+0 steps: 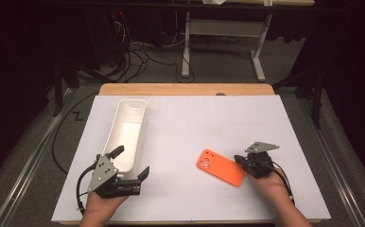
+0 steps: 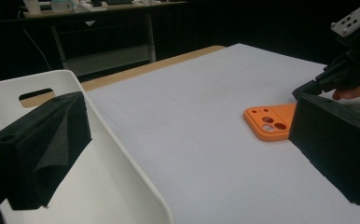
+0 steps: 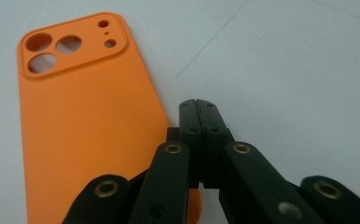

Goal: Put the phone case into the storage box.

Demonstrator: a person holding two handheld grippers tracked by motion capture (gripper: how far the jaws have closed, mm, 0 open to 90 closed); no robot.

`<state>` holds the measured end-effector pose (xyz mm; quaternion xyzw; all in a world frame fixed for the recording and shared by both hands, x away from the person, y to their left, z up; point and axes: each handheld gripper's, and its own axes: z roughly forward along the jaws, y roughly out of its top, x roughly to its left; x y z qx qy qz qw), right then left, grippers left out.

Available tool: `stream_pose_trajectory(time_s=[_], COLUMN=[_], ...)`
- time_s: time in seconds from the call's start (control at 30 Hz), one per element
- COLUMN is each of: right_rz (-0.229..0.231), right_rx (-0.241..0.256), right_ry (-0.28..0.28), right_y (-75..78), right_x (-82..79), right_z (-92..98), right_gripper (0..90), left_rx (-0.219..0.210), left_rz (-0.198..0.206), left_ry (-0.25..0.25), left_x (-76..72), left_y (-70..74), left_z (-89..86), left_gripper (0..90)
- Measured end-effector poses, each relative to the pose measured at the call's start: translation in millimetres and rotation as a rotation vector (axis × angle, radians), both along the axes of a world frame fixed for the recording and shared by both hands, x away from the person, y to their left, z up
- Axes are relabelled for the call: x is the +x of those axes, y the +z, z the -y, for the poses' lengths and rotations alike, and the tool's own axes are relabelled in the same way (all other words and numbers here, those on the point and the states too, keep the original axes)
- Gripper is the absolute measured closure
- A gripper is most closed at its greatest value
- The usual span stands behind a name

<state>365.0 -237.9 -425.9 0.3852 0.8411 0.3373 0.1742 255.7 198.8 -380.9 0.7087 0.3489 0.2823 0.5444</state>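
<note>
- The orange phone case (image 1: 221, 167) lies flat on the white table (image 1: 195, 123), back side up, toward the right and near the front edge.
- Its 3 big camera holes sit at the end that points away from the person.
- The right gripper (image 1: 239, 160) is at the case's near right edge, with a hand (image 1: 270, 182) holding it from behind.
- In the right gripper view, its 2 black jaws are pressed tight together, with no gap between them. Their tips sit just beside the edge of the case (image 3: 85, 135). It is hard to tell if they pinch the edge, so it looks like they hold nothing.
- The left gripper (image 1: 132, 163) is at the front left of the table, and its 2 jaws are spread wide apart.
- One left jaw is over the near end of a long white bin (image 1: 126, 132), and the other jaw is outside it, over the table. Nothing is between them.
- The bin stands well apart from the case, to its left.
- In the left gripper view, the case (image 2: 269, 122) shows far off, with the right gripper (image 2: 308, 91) next to it.
</note>
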Motion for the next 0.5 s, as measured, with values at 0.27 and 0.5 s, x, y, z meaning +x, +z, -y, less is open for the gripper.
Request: stream_pose_trajectory(time_s=[0.27,0.5], right_rz=[-0.015,-0.010], right_rx=[0.036,0.044], right_ry=[0.032,0.058], right_y=[-2.0,-3.2], right_x=[-24.6,-34.4], right_z=[3.5,2.5], right_gripper=[90.0,90.0], left_rx=[0.002,0.003], left_rz=[-0.001,-0.002], left_ry=[0.000,-0.003], left_x=[0.6,0.6], left_y=[-0.1,-0.3], left_z=[0.8,1.4], left_gripper=[0.1,0.1])
